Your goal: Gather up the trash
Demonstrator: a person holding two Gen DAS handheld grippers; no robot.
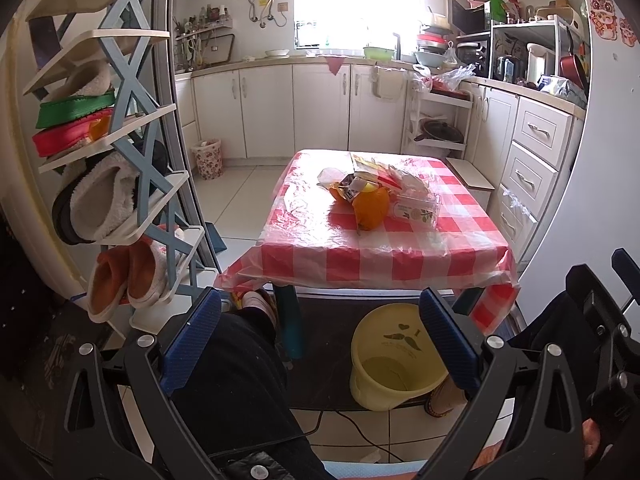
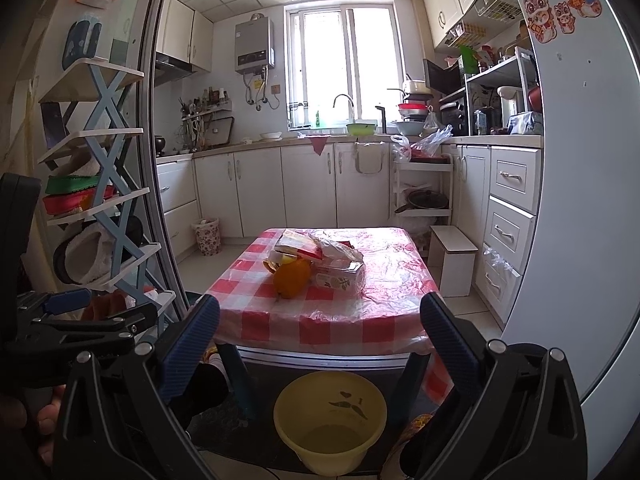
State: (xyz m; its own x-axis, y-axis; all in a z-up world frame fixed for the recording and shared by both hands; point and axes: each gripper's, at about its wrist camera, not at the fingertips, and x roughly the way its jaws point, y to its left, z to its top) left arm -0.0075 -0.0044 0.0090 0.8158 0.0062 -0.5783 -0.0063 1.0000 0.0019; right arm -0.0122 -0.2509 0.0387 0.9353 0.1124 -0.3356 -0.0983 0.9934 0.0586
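Jaws of both the left gripper [image 1: 320,336] and right gripper [image 2: 320,340] stand wide apart and empty; advance to the trash pile [image 2: 316,262] mid-surface, pinch one wrapper firmly, then release above the yellow bin [image 2: 330,420] below.

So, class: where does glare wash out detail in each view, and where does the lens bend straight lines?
Left wrist view: the window is blown out white, and glare whitens the tablecloth's far edge. Right wrist view: the window is bright but its frame shows. In both views the fridge edge bows.
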